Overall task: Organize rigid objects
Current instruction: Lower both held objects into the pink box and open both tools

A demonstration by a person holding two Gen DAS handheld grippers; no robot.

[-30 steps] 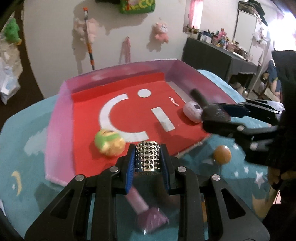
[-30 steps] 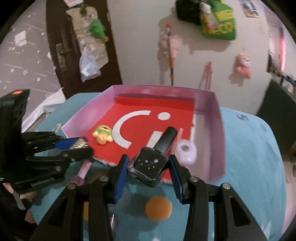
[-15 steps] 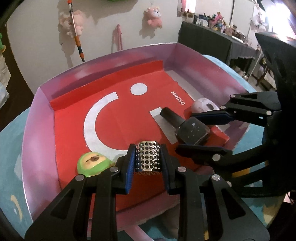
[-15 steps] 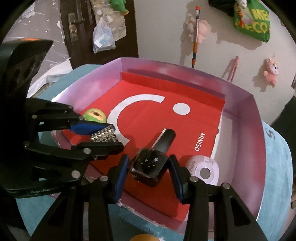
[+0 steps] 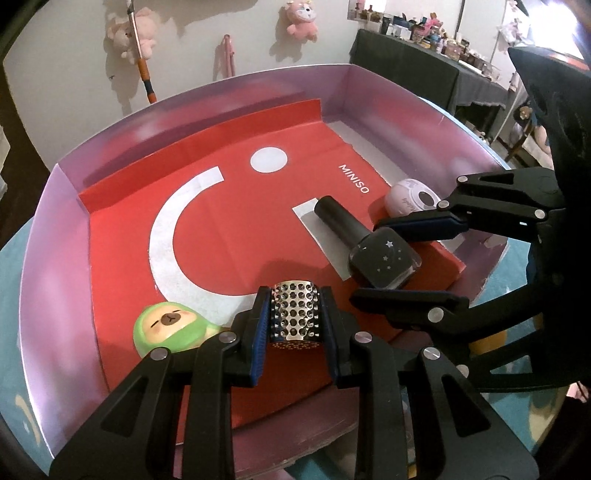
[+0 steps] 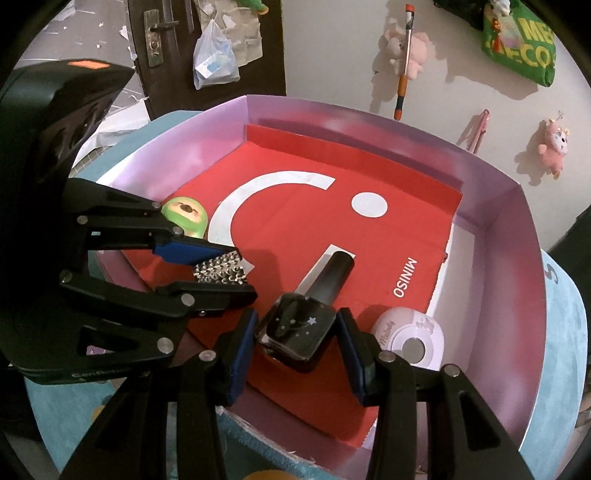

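A shallow pink box lined with red printed paper sits on a teal cloth. My left gripper is shut on a small silver studded piece, low over the near part of the red paper. My right gripper is shut on a black nail polish bottle with star marks, its cap pointing into the box. A green capybara toy lies just left of the left gripper. A pale lilac round case lies by the right gripper.
The box's upright walls ring both grippers. An orange ball shows at the near edge on the teal cloth. Plush toys hang on the white wall behind. A dark cluttered table stands at far right.
Both grippers came forward and down from over the cloth to low inside the box, each still holding its object. Over the last half second they barely moved.
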